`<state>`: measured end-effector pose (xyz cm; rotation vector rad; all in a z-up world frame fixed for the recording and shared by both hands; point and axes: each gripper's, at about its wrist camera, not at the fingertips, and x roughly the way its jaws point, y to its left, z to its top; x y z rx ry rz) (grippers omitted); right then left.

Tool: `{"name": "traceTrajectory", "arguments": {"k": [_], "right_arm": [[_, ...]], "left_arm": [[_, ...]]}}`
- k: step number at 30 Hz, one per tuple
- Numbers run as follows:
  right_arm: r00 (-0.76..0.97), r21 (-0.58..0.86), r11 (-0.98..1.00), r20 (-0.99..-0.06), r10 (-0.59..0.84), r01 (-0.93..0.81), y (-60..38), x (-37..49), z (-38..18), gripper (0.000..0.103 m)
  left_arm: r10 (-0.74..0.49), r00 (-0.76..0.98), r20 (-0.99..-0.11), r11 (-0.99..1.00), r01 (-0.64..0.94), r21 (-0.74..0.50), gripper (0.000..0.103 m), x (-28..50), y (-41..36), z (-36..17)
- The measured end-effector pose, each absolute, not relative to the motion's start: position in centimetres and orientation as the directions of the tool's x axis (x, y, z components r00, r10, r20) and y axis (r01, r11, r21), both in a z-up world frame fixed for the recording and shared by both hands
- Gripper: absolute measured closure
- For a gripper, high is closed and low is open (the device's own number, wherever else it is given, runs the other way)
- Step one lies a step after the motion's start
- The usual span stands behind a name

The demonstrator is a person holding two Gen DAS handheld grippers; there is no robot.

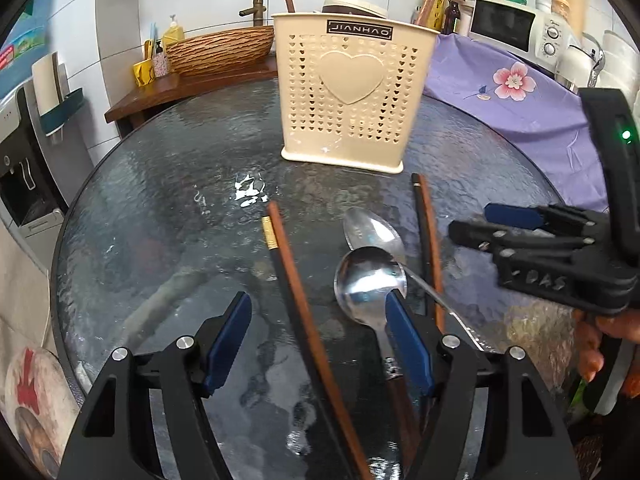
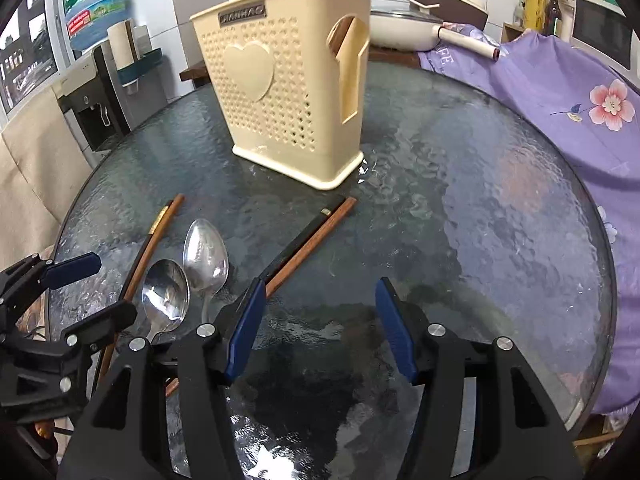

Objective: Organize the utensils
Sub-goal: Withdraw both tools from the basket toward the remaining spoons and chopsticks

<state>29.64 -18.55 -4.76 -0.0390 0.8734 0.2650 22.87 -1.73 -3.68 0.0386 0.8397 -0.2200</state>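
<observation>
A cream perforated utensil holder (image 1: pixel 348 92) (image 2: pixel 280 92) stands upright on the round glass table (image 1: pixel 160 200), with brown sticks poking out of it. My left gripper (image 1: pixel 320 320) is open low over the table. A black-and-brown chopstick pair (image 1: pixel 296 292) lies between its jaws, untouched by the pads. Its right finger (image 1: pixel 408 344) covers the handle of a round spoon (image 1: pixel 370 280). An oval spoon (image 1: pixel 372 232) and a second chopstick pair (image 1: pixel 428 248) lie just beyond. My right gripper (image 2: pixel 320 320) (image 1: pixel 468 222) is open over bare glass, and that second pair (image 2: pixel 312 240) runs under its left fingertip.
A purple floral cloth (image 2: pixel 560 80) covers the surface to the right of the table. Behind the table are a wicker basket (image 1: pixel 220 50), a microwave (image 1: pixel 512 28), a lidded pan (image 2: pixel 400 28) and a water dispenser (image 1: pixel 24 168). A person's hand (image 1: pixel 600 344) holds the right gripper.
</observation>
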Motion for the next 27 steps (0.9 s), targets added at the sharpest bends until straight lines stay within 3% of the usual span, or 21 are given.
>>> {"name": "traceTrajectory", "arguments": {"k": [10,15,18,23,27], "right_arm": [[0.614,-0.007,0.959,-0.770,0.176,-0.284,-15.4,29.2,-5.5,0.046],[0.567,0.029,0.946,-0.794,0.219,-0.324,-17.2,29.1,-5.6,0.046],[0.573,-0.057,0.955,-0.810,0.127,-0.292,-18.4,29.4,-5.5,0.050],[0.513,0.138,0.956,-0.819,0.256,-0.257,-20.4,30.5,-5.3,0.051],[0.519,0.167,0.962,-0.815,0.257,-0.215,-19.2,31.5,-5.4,0.051]], "left_arm": [[-0.141,0.638,-0.757,0.980,0.196,-0.018,0.035,22.7,-1.8,-4.2],[-0.156,0.632,-0.759,0.977,0.209,-0.027,0.035,22.6,-2.1,-4.3],[-0.161,0.630,-0.759,0.976,0.215,-0.028,0.035,22.6,-2.4,-4.3],[-0.155,0.637,-0.755,0.976,0.216,-0.018,0.037,22.6,-2.9,-4.1],[-0.163,0.631,-0.758,0.974,0.226,-0.021,0.040,22.6,-3.3,-3.9]]}}
